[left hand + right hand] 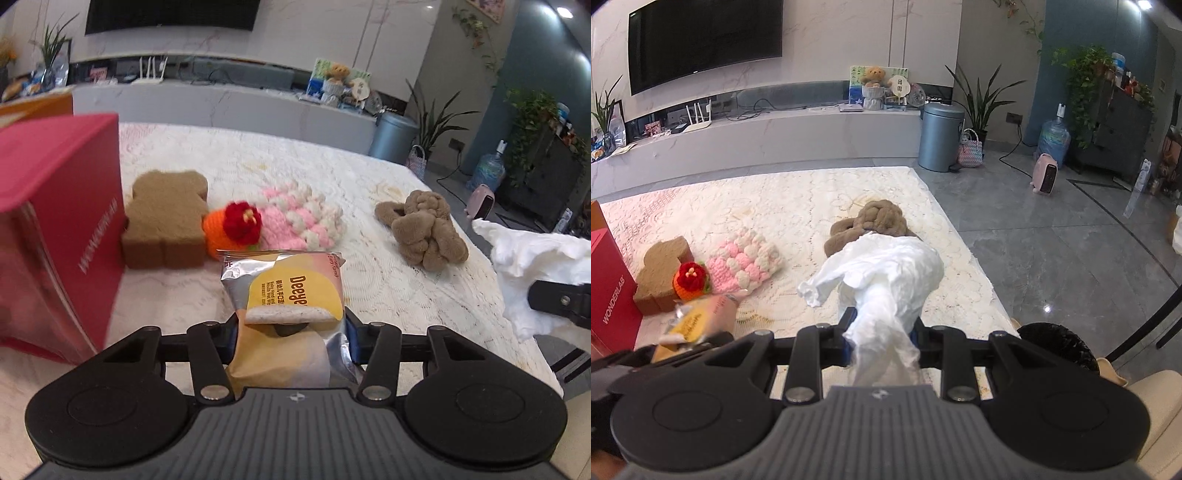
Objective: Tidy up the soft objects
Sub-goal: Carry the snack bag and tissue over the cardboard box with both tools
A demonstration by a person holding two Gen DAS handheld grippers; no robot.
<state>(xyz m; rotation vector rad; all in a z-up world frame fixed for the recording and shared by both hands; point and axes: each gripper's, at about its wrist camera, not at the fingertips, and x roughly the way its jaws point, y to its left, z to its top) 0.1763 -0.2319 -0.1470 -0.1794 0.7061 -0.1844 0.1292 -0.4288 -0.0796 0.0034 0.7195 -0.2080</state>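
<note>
- Centre-bottom of the left wrist view: left gripper (291, 328) is closed on a wet-wipes packet (291, 291), which is lifted off the lace tablecloth (388, 295).
- Centre of the right wrist view: right gripper (882, 341) is pinched tight on a white tissue wad (886, 269), which hangs out ahead of it.
- Progress looks early to mid: both claws are loaded, nothing visibly put away. Left on the cloth: brown bear-shaped sponge (166, 218), orange-red knitted flower (236, 225), pink-white crochet piece (299, 218), brown plush knot (424, 229).
- Red box (55, 229) at frame left is the probable destination; its inside is not visible in either view.
- Left view only: packet label, sponge touching the box side.
- Right view only: table's right edge, grey floor (1052, 240), bin (940, 136).
</note>
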